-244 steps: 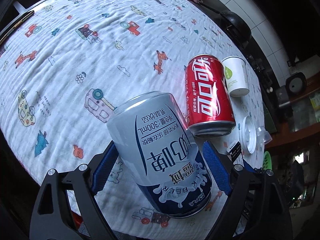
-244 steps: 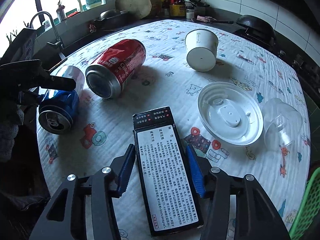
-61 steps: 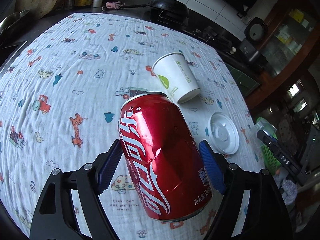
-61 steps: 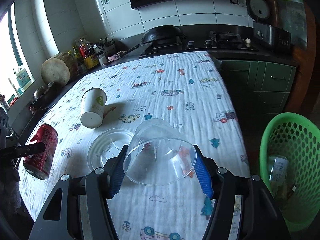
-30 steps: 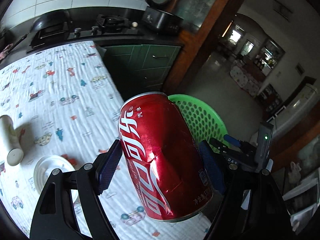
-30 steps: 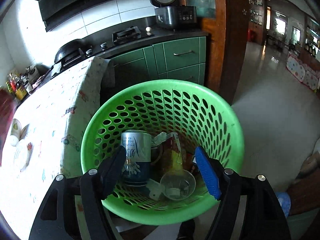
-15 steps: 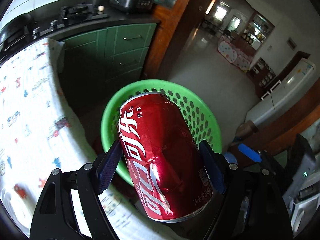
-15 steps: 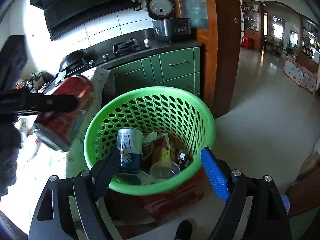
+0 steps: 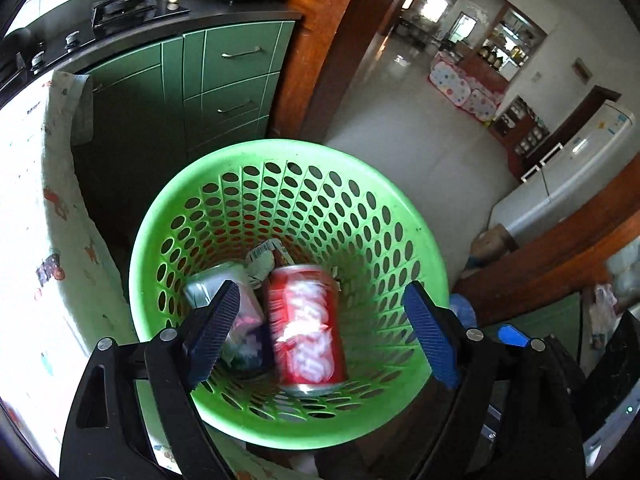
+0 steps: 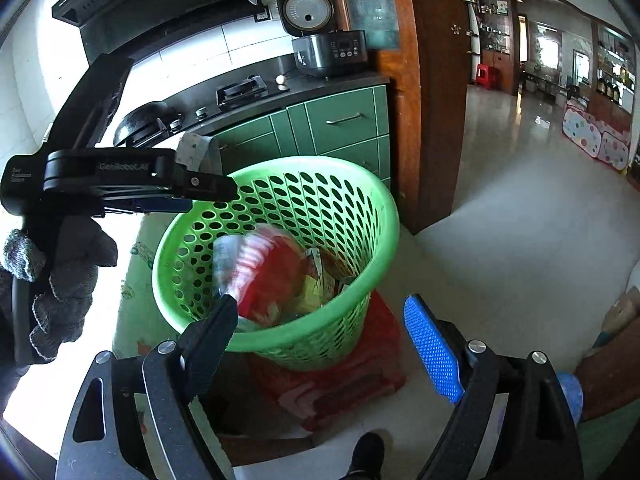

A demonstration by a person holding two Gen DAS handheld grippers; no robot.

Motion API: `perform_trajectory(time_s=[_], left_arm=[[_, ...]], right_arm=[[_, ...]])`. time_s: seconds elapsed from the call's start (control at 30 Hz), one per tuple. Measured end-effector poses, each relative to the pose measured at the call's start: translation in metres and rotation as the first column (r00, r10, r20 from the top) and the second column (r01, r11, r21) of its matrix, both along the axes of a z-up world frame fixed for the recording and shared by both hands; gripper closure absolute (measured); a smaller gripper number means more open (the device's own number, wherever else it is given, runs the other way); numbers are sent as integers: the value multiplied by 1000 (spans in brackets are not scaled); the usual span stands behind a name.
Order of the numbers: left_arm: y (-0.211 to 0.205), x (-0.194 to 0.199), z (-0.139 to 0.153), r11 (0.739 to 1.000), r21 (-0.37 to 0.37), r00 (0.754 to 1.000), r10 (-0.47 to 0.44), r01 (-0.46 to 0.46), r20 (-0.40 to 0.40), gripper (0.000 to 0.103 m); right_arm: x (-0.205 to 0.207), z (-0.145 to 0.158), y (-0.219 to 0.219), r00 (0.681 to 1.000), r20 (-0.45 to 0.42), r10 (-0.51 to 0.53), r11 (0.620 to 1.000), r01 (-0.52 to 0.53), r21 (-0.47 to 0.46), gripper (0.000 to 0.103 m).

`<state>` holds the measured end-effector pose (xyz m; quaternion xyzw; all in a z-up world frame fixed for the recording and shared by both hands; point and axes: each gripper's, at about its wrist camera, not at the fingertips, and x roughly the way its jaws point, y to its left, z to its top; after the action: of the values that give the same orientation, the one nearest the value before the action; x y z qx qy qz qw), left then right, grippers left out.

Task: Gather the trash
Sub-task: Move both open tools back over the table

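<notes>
Both our grippers stand wide open with nothing between the pads: our left gripper (image 9: 320, 334) has just been opening above the green basket (image 9: 404, 240), and our right gripper (image 10: 320, 344), whose jaws have also just been opening, hangs beside that basket's rim. We see the red can (image 9: 306, 330) blurred inside the basket, clear of the left fingers, next to a pale can (image 9: 240, 320) and some crumpled wrappers (image 9: 266, 260). Our gloved left hand (image 10: 60, 276) grips the left gripper's handle beside the patterned tablecloth (image 9: 36, 240).
</notes>
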<state>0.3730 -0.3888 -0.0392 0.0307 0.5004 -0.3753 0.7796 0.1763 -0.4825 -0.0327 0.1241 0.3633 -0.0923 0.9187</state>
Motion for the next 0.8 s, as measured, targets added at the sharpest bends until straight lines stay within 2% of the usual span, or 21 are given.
perform_trajectory(time_s=[0.2,0.43,0.63,0.8], left_arm=[[32,-21,16,999,-14,999,33,-32,35,20],[102,-49,43,995,-8,987,103,-103,121,20],[175,-68,52,980,-18,969,199,-199,148,20],[242,-81,58,952,-23,937,305,-306,169,20]], right_arm=[[-5,8,10,1000,19,14,1000,-14,2,21],[-6,25,47,996,55,76,997,-76,-5,21],[0,32,90,984,70,165,986,-166,9,20],[13,31,135,964,60,260,965,-261,17,17]])
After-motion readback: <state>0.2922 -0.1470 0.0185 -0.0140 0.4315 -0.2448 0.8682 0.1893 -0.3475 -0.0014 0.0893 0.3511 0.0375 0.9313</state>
